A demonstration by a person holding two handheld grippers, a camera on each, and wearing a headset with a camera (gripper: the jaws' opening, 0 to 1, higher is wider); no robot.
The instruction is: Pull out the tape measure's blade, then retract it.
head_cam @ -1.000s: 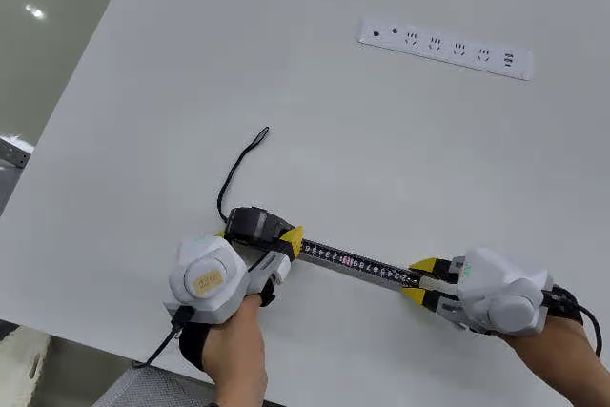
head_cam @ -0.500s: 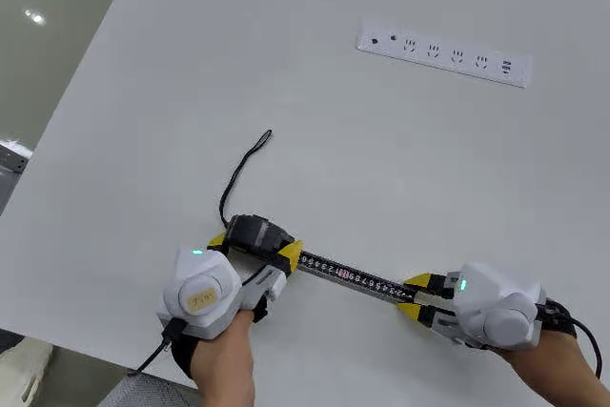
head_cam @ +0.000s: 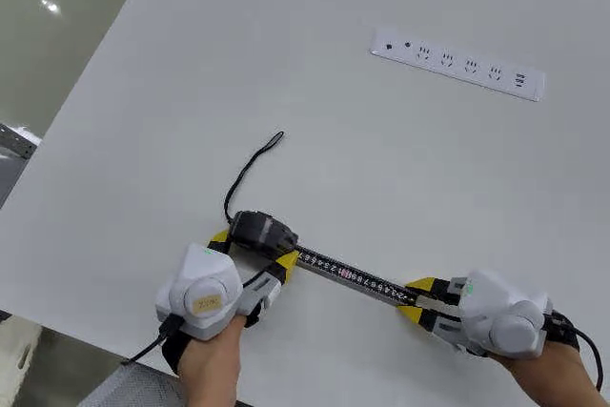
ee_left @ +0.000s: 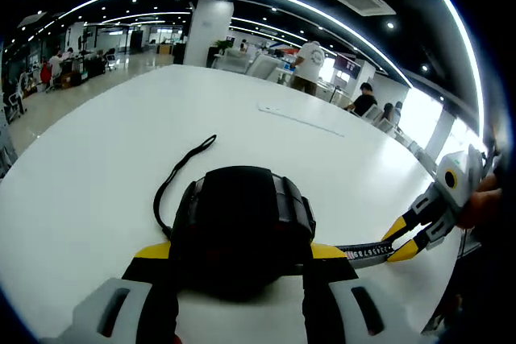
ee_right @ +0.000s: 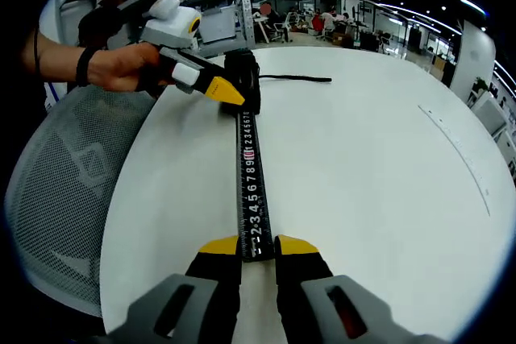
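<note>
The left gripper [head_cam: 255, 247] is clamped around the black tape measure case [head_cam: 259, 232], at the near left of the white table [head_cam: 381, 169]. The right gripper [head_cam: 416, 298] is closed on the tip of the blade [head_cam: 348, 274], which is drawn out to the right. The pull-out step appears to be in hand. Next, the blade would need to be guided slowly back into the case.

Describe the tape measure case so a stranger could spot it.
On the large white table, look near the front edge, where the left gripper clamps a black boxy tape measure case. It alone trails a thin black wrist strap and feeds a numbered blade to the right gripper.
</note>
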